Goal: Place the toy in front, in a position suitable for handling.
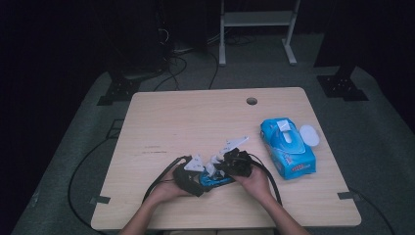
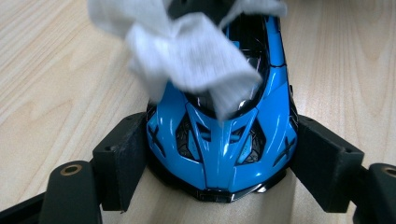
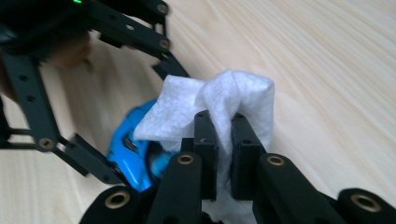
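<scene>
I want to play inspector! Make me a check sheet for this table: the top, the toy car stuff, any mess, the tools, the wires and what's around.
Surface: light wooden table, with a round hole near the far edge.
Job's things: blue toy car on the table; white wipe draped over its roof.
Clutter: blue wipes pack with its lid flipped open, to the right of the hands.
Grippers: left tool clamped on the car's sides; right tool shut on the wipe.
Cables: black cable trails from the left tool, another from the right; more cables on the floor beyond the table.
Surroundings: dark room, grey floor, white stand behind the table.
</scene>
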Demonstrator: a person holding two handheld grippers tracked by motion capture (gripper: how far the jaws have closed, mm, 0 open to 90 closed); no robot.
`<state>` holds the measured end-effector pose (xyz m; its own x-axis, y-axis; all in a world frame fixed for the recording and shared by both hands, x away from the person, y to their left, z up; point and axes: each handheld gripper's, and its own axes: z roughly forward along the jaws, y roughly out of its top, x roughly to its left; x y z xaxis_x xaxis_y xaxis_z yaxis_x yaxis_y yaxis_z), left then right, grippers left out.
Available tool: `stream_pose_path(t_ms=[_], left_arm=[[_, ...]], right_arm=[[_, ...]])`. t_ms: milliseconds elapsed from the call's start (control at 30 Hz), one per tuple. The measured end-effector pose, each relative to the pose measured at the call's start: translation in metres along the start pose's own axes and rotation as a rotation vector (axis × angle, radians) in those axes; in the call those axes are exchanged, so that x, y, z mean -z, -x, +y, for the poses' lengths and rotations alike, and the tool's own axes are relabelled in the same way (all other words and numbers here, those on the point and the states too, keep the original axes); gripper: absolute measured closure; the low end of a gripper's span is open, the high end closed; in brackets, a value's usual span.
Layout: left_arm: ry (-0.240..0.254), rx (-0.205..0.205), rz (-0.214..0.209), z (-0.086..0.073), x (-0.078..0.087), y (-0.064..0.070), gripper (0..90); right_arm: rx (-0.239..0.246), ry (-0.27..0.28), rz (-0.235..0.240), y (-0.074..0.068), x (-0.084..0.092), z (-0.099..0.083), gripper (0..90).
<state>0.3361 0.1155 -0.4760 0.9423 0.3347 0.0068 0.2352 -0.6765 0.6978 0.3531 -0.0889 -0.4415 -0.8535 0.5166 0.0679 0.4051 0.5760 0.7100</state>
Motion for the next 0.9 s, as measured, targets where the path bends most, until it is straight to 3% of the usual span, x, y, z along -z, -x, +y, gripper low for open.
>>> stream_pose_path(t_ms=[67, 133, 400, 533, 600, 667, 733, 800, 900], left_arm=[[0.003, 0.004, -0.001, -0.001, 0.0, 0.0, 24.0], [0.003, 0.007, -0.001, -0.001, 0.0, 0.0, 24.0], [0.0, -0.005, 0.0, 0.0, 0.0, -0.001, 24.0], [0.002, -0.002, 0.002, -0.001, 0.001, 0.0, 24.0], [0.003, -0.001, 0.003, -0.001, 0.001, 0.0, 24.0], [-0.001, -0.004, 0.002, -0.001, 0.001, 0.0, 24.0], [-0.004, -0.01, 0.003, 0.0, 0.0, 0.0, 24.1], [-0.005, -0.009, 0.002, 0.001, 0.0, 0.0, 24.2], [-0.001, -0.008, 0.004, 0.0, 0.0, 0.0, 24.2]], right_arm=[[0.014, 0.01, 0.023, -0.006, -0.006, 0.001, 82.8], [0.038, 0.0, 0.013, -0.01, -0.006, 0.003, 82.8], [-0.048, 0.007, -0.03, 0.015, 0.018, -0.016, 82.8], [-0.003, 0.038, -0.019, 0.004, 0.014, -0.016, 82.7], [-0.02, 0.02, -0.001, 0.01, 0.018, -0.018, 82.8], [-0.019, -0.002, -0.053, 0.018, 0.026, -0.025, 82.8], [-0.053, 0.004, -0.076, 0.024, 0.033, -0.032, 82.8], [-0.077, 0.027, -0.06, 0.026, 0.035, -0.036, 82.8], [-0.046, 0.04, -0.016, 0.017, 0.023, -0.028, 82.8]])
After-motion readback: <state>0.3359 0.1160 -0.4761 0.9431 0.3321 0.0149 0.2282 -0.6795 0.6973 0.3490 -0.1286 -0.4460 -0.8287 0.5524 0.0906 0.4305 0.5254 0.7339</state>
